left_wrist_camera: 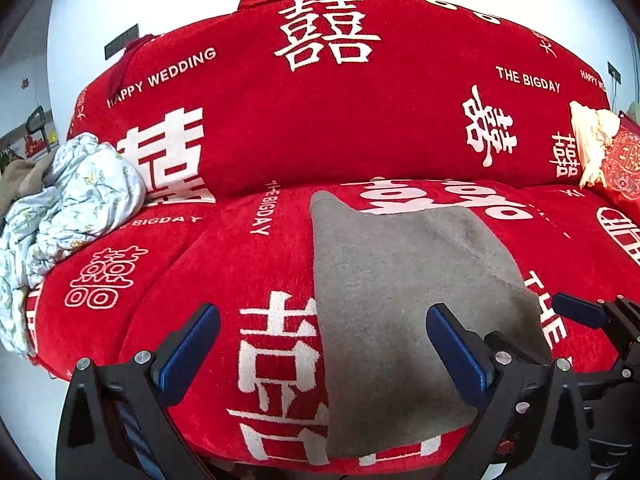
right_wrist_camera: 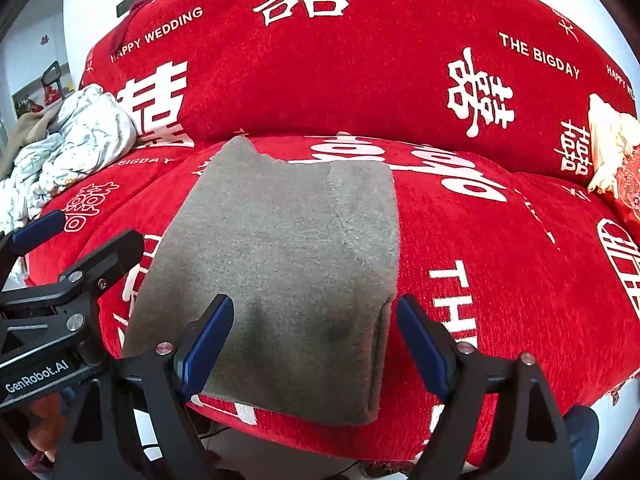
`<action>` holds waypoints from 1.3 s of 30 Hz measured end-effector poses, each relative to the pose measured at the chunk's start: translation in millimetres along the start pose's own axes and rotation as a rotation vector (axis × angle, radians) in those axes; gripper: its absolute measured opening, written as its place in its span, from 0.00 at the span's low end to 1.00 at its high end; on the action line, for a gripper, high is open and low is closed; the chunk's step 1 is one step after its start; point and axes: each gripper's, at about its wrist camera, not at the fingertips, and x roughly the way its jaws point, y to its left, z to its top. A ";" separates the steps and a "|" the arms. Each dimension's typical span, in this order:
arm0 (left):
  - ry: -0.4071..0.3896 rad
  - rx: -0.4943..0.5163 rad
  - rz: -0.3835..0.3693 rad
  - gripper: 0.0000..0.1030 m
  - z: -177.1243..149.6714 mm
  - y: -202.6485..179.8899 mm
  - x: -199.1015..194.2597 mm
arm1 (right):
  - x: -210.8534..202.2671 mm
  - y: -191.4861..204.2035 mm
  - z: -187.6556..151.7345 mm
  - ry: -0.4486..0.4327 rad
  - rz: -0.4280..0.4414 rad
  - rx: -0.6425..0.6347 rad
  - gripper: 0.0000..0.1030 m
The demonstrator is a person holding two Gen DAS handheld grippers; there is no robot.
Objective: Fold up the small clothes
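Folded grey garment flat on red sofa cover, between open right tool fingers.

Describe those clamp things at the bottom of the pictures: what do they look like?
They are two hand-held grippers. Each one, the left gripper and the right gripper, has two angular black fingers tipped with flat blue pads and dotted with silver screw heads. The left one, seen from the right camera, carries white lettering, GenRobot.AI, on its black body.

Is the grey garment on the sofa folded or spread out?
Folded. The grey garment lies as a compact rectangle on the red sofa cover, and its right edge shows stacked layers.
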 end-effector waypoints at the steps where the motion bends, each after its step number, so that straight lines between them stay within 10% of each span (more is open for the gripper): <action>1: 0.006 0.010 -0.003 1.00 0.3 -0.6 0.2 | -0.3 0.4 -0.1 -0.001 0.000 0.000 0.83; 39: 0.019 0.016 -0.005 1.00 -2.4 0.7 1.9 | -0.7 2.8 -0.6 0.000 -0.001 -0.008 0.83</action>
